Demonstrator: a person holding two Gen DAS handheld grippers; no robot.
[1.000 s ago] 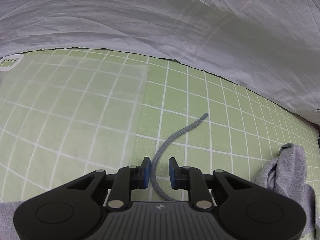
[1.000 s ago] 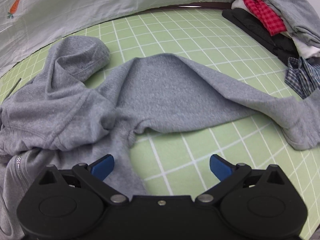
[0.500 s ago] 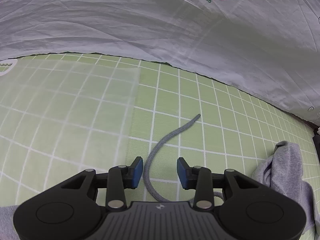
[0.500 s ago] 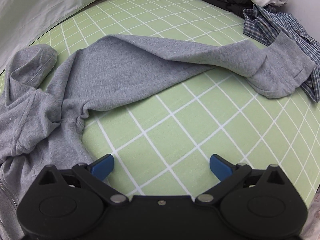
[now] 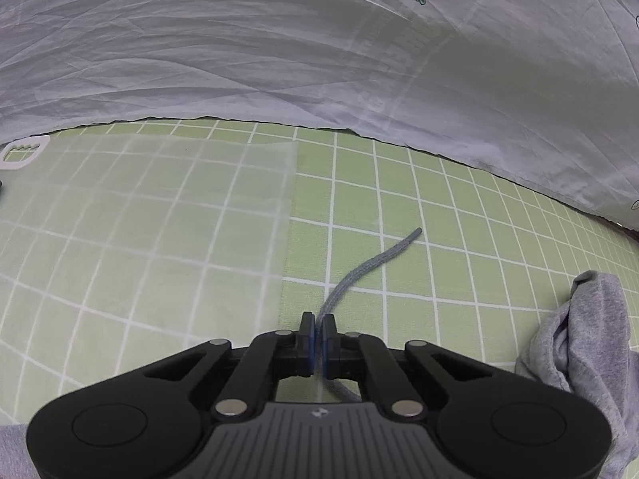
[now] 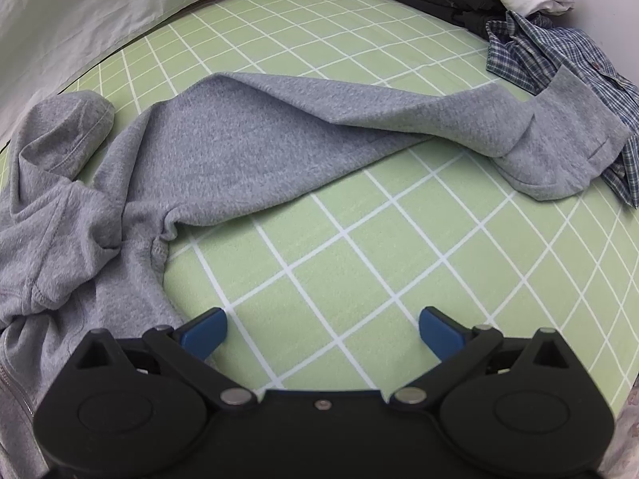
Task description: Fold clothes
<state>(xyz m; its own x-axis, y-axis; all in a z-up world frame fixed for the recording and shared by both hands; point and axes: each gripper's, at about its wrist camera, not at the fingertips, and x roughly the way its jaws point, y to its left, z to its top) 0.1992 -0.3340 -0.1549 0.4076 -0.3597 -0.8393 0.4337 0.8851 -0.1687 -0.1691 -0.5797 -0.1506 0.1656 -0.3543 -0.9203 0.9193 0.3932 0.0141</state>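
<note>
Left gripper [image 5: 318, 325] has closed since a second ago, now pinching the grey drawstring [image 5: 371, 265] on the green grid mat [image 5: 399, 199]. Right gripper [image 6: 322, 325] gapes wide, empty, above bare mat beside the crumpled grey hoodie [image 6: 239, 151].

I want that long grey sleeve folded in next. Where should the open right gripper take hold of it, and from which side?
Probably at the cuff end of the sleeve, where it lies doubled over beside the plaid shirt. That thick fold gives an edge to pinch. Bring the right gripper down from the bare green mat side, jaws across the sleeve's width, so the shirt is not caught.
</note>
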